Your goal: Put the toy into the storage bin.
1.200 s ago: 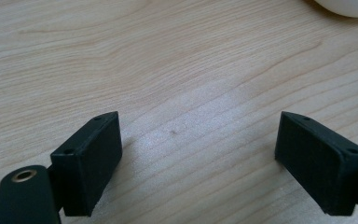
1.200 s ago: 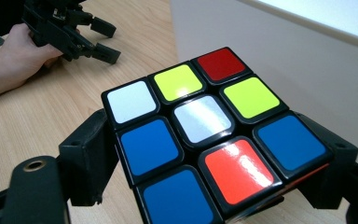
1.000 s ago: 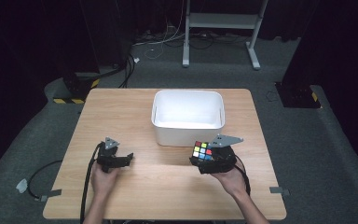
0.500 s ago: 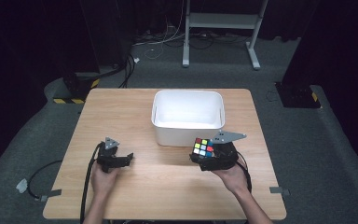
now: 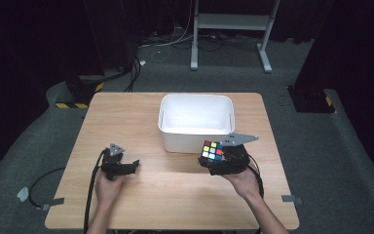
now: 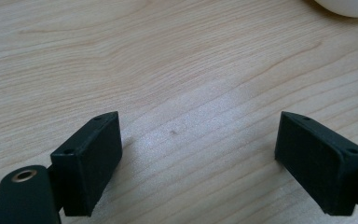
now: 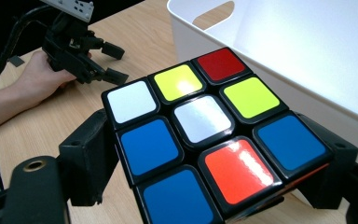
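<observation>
1. The right tongs are pinching a Rubik's cube between both pads, holding it just above the tabletop.
2. Just beyond them, the white bin is sitting empty; judging by this, the carry is under way, and next comes lifting over its rim.
3. Farther off, the left tongs are resting spread, gripping nothing.

No readable text, label, brand, number or sign anywhere: cube stickers plain colour, white bin unmarked, table bare wood.
</observation>
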